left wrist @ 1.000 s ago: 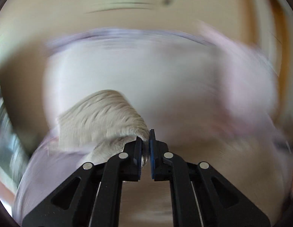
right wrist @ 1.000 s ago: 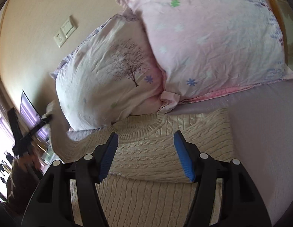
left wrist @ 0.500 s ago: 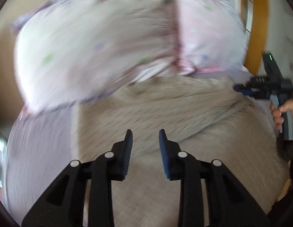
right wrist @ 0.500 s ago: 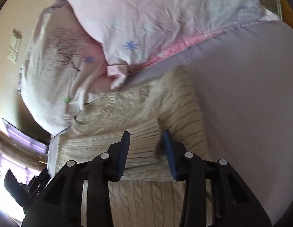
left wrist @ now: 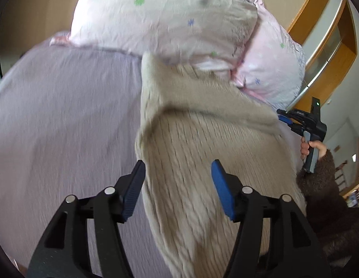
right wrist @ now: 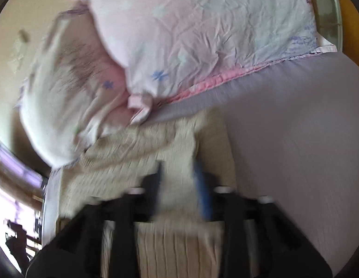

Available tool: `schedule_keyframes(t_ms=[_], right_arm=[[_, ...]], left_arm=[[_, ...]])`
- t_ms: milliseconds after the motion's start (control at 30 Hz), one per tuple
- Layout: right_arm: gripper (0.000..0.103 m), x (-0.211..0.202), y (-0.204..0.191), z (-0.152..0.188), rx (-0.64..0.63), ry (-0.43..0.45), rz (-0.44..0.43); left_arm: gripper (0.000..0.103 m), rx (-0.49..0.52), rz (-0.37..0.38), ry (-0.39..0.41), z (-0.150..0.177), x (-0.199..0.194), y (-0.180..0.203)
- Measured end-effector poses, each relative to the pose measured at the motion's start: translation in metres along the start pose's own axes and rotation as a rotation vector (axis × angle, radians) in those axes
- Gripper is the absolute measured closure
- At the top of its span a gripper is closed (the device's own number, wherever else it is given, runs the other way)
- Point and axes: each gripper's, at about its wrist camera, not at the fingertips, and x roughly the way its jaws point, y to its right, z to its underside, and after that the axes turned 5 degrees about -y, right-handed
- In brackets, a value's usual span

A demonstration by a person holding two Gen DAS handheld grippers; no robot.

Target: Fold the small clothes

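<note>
- On the bed [left wrist: 63,115], the sweater [left wrist: 202,162] runs lengthwise away from the released left claw [left wrist: 177,185], directly ahead.
- Right claw [right wrist: 179,185]: blurred, grip unclear.

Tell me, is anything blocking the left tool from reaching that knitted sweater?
Nothing visible does. The left gripper hangs open right over the cream cable-knit sweater, with only air between its fingers and the knit. The pink pillows sit at the sweater's far end, touching its collar, beyond the gripper.

Both wrist views close over bed, facing pillows [left wrist: 170,20], sharing sweater [right wrist: 137,153].
</note>
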Motion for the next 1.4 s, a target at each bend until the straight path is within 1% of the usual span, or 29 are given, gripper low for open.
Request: schedule_keyframes(t_ms=[67,133,200,267,300,333,367,500,567,633,667,700,733,767,800,833,900,933,1000,1067,1133,1200,1233,1267,1300,1333,1367,1400], right_arm=[[0.053,-0.024,0.001,0.029,-0.035,-0.004,-0.010],[0.053,-0.044,0.010,0.060,-0.031,-0.042,-0.034],[0.055,-0.058,0.017,0.083,-0.015,-0.074,-0.046],[0.058,-0.074,0.026,0.114,0.004,-0.105,-0.052],[0.059,-0.079,0.027,0.121,0.010,-0.114,-0.053],[0.059,-0.085,0.029,0.136,0.019,-0.127,-0.061],[0.060,-0.090,0.029,0.144,0.025,-0.136,-0.072],[0.062,-0.113,0.027,0.178,0.041,-0.150,-0.150],[0.068,-0.118,0.024,0.193,0.044,-0.178,-0.213],[0.070,-0.121,0.020,0.205,0.035,-0.199,-0.258],[0.075,-0.122,0.019,0.208,0.030,-0.209,-0.274],[0.079,-0.122,0.017,0.211,0.024,-0.222,-0.291],[0.088,-0.120,0.015,0.212,0.020,-0.236,-0.304],[0.094,-0.117,0.012,0.214,0.011,-0.254,-0.314],[0.094,-0.116,0.010,0.213,-0.002,-0.252,-0.311],[0.095,-0.117,0.008,0.212,-0.015,-0.241,-0.323],[0.095,-0.123,0.004,0.204,-0.015,-0.205,-0.368],[0.095,-0.129,0.000,0.197,-0.023,-0.173,-0.395],[0.095,-0.137,-0.009,0.178,-0.047,-0.110,-0.425],[0.095,-0.147,-0.018,0.153,-0.067,-0.039,-0.456],[0.095,-0.150,-0.027,0.119,-0.067,0.022,-0.487],[0.095,-0.146,-0.031,0.091,-0.064,0.065,-0.494],[0.095,-0.137,-0.034,0.068,-0.052,0.092,-0.496],[0.095,-0.131,-0.033,0.055,-0.036,0.106,-0.503],[0.095,-0.120,-0.031,0.038,-0.013,0.121,-0.506],[0.095,-0.102,-0.030,0.013,0.024,0.139,-0.491],[0.095,-0.087,-0.029,0.000,0.059,0.144,-0.472],[0.095,-0.066,-0.024,-0.015,0.107,0.138,-0.438]], left_arm=[[0.044,-0.027,0.030,-0.021,0.014,-0.003,-0.005],[0.044,-0.051,0.073,-0.044,0.027,-0.004,-0.008],[0.044,-0.053,0.094,-0.064,0.038,-0.004,-0.008],[0.043,-0.050,0.098,-0.090,0.052,-0.003,-0.005],[0.043,-0.045,0.092,-0.089,0.059,-0.005,-0.003],[0.043,-0.040,0.097,-0.085,0.066,-0.009,-0.001],[0.043,-0.040,0.105,-0.086,0.069,-0.012,0.000],[0.044,-0.019,0.097,-0.093,0.092,-0.025,0.009],[0.046,-0.023,0.101,-0.100,0.102,-0.030,0.013],[0.052,-0.046,0.115,-0.106,0.109,-0.032,0.015],[0.055,-0.060,0.123,-0.110,0.110,-0.033,0.015],[0.060,-0.074,0.135,-0.117,0.113,-0.032,0.014],[0.064,-0.091,0.150,-0.131,0.114,-0.028,0.013],[0.067,-0.098,0.152,-0.123,0.115,-0.029,0.012],[0.082,-0.105,0.153,-0.120,0.115,-0.029,0.011],[0.094,-0.122,0.162,-0.115,0.113,-0.028,0.008],[0.094,-0.147,0.190,-0.098,0.110,-0.029,0.005],[0.094,-0.140,0.201,-0.079,0.106,-0.032,0.006],[0.094,-0.100,0.202,-0.013,0.092,-0.042,0.011],[0.095,-0.060,0.203,0.053,0.068,-0.051,0.016],[0.095,-0.022,0.172,0.115,0.041,-0.054,0.018],[0.095,0.007,0.157,0.172,0.001,-0.050,0.018],[0.095,0.013,0.149,0.193,-0.017,-0.045,0.017],[0.095,0.017,0.140,0.218,-0.045,-0.035,0.013],[0.095,0.011,0.128,0.238,-0.068,-0.023,0.010],[0.095,0.006,0.115,0.246,-0.087,-0.011,0.007],[0.095,-0.010,0.085,0.252,-0.112,0.012,0.001],[0.095,-0.031,0.057,0.249,-0.129,0.030,-0.004]])
